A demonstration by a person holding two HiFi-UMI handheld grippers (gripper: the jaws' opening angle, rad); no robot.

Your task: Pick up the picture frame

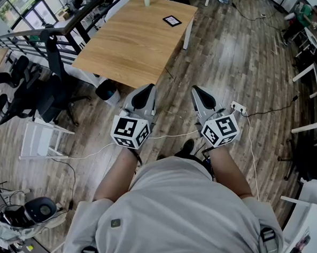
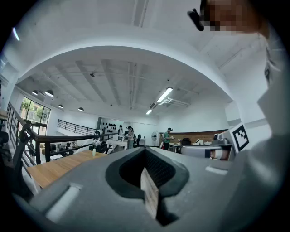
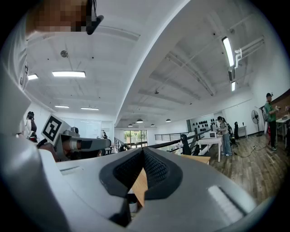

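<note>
The picture frame (image 1: 172, 21) lies flat near the far right corner of the wooden bench (image 1: 127, 50), and nothing touches it. I hold the left tool (image 1: 147, 90) and the right tool (image 1: 197, 90) level and side by side over the floor, well short of the bench's near edge. Both tools have their jaws pressed together with nothing between them. I judge the task not begun: approach, opening, grip and lift are all left to do.
</note>
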